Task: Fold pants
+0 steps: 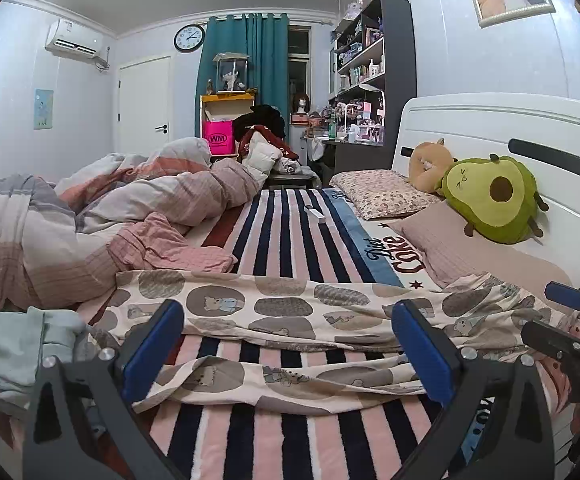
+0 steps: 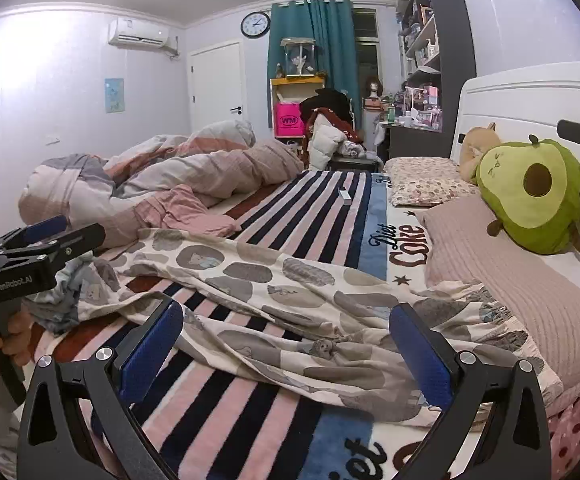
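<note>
Both claws (left [image 1: 287,354], right [image 2: 285,354]) gaping over pants [image 1: 273,308] — blanket [image 1: 290,232] reads "Diet Coke".

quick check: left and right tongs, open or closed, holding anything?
Left tongs: open, holding nothing, poised over the pants.
Right tongs: open, holding nothing, above the pants' waist end.

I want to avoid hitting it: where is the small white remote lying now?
The white remote lies on the striped blanket, far beyond the pants, left of the floral pillow.
</note>
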{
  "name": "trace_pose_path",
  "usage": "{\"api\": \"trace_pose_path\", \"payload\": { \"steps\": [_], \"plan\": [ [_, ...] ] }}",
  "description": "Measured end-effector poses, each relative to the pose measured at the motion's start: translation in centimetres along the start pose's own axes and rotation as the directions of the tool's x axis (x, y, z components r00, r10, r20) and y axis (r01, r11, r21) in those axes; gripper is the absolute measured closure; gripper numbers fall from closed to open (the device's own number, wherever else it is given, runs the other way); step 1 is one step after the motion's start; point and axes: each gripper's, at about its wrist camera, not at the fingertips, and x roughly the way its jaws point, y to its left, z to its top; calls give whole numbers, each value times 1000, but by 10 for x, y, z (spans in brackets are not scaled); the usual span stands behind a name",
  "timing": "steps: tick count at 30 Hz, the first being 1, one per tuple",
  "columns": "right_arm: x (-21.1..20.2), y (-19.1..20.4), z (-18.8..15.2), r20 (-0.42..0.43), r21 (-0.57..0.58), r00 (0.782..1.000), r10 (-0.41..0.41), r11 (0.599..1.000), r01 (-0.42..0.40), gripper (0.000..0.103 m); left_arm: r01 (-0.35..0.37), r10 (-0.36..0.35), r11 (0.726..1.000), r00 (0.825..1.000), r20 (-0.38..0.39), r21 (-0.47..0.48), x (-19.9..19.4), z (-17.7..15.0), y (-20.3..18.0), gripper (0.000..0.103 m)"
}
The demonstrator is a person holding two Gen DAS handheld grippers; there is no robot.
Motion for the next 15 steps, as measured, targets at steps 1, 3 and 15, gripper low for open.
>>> {"api": "trace_pose_path", "payload": {
  "steps": [1, 3, 15],
  "plan": [
    [-1, 0, -1, 3, 0, 1000, 0, 1000, 0, 0, 2, -2, 1000, 1000, 1, -1, 0, 0, 1, 1],
    [-2, 0, -2, 9, 3, 1000, 5, 1000, -5, 0, 3, -3, 1000, 1000, 0, -1, 0, 0, 1, 1],
    [-5, -1, -2, 21, 10, 1000, 12, 1000, -12, 0, -1, 1, 1000, 1000, 5, -1, -1, 1, 3, 1]
  ]
}}
